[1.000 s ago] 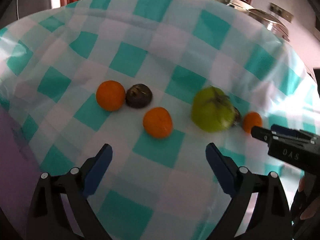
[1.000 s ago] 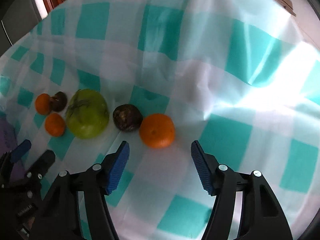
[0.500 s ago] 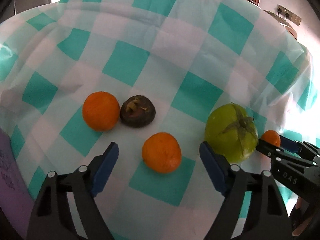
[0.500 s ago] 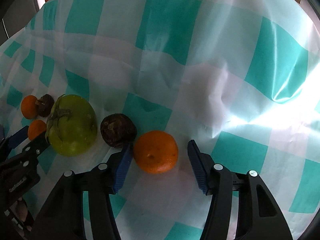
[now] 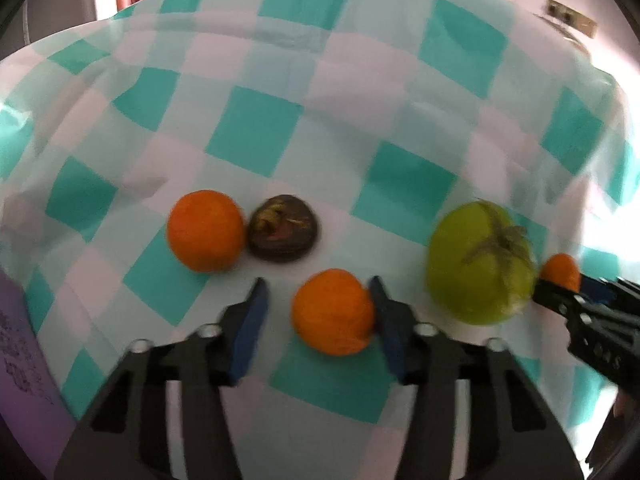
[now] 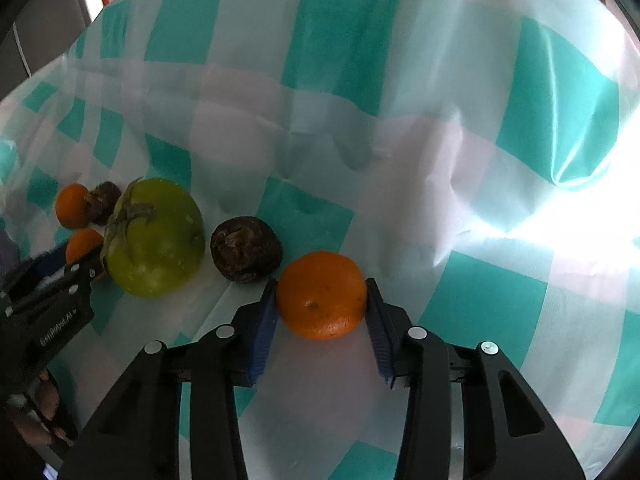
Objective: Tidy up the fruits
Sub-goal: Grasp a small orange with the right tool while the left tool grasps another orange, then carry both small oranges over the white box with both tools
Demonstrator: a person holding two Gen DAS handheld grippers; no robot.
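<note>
While both tongs are down at the fruit, nothing has been lifted or regrouped, so the sorting looks barely begun. Nearest the right-hand camera, the right tongs [image 6: 322, 284] have just been closing and now clamp a round orange mandarin [image 6: 322, 294] by its sides, both blue pads pressed to the peel; it sits on the table beyond the far side of the large green tomato-like fruit [image 6: 156, 236], with a wrinkled dark brown fruit [image 6: 246, 249] between the two. On the opposite side of that green fruit, the left tongs [image 5: 317, 284] have also just been closing around a second orange mandarin [image 5: 332, 316]: one pad touches it, the other stands just short of it, so I judge this grip not yet made, though the view is blurred. Farther out on that same side of the green fruit lie a third orange mandarin [image 5: 206, 230] and another dark brown fruit [image 5: 284, 228], touching each other. All six pieces rest on the teal-and-white checked tablecloth [image 5: 256, 136], which runs on bare and creased behind the green fruit. No bowl, tray or basket shows in either view, so where the fruit should go cannot be told. Left to do, as I judge it: finish the left grip, raise both mandarins, group like with like, then deal with the green fruit and the two dark ones
</note>
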